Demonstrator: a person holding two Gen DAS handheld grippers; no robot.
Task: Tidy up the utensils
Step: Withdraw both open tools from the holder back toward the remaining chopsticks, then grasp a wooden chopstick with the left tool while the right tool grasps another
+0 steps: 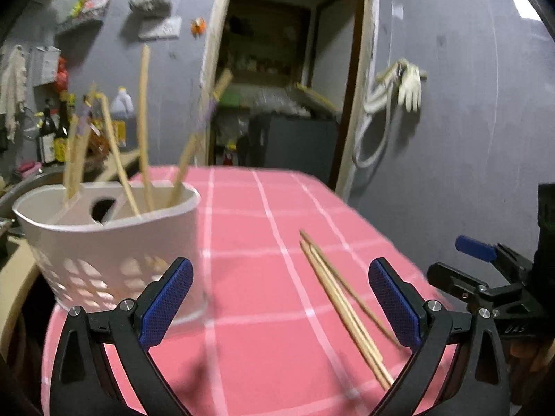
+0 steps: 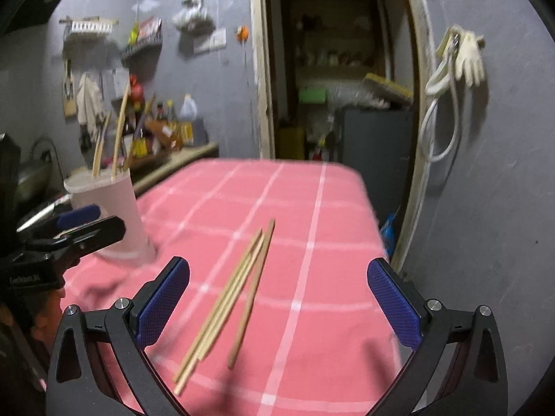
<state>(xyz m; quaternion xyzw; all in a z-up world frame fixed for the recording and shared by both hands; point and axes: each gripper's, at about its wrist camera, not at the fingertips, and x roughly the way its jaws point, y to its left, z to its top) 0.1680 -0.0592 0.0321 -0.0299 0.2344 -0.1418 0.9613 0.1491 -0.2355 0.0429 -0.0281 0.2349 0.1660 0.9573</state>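
Observation:
Three loose wooden chopsticks (image 1: 341, 300) lie on the pink checked tablecloth (image 1: 249, 346); in the right wrist view the chopsticks (image 2: 225, 306) lie between my right fingers. A white perforated utensil holder (image 1: 111, 242) stands at the table's left with several chopsticks upright in it; the holder also shows in the right wrist view (image 2: 111, 215). My left gripper (image 1: 281, 303) is open and empty, just right of the holder. My right gripper (image 2: 279, 303) is open and empty above the loose chopsticks. Each gripper shows at the edge of the other's view.
The table's far edge (image 2: 277, 164) faces an open doorway (image 2: 336, 69). A counter with bottles (image 2: 166, 128) stands to the left. A grey wall with hanging gloves and a hose (image 2: 451, 79) is on the right.

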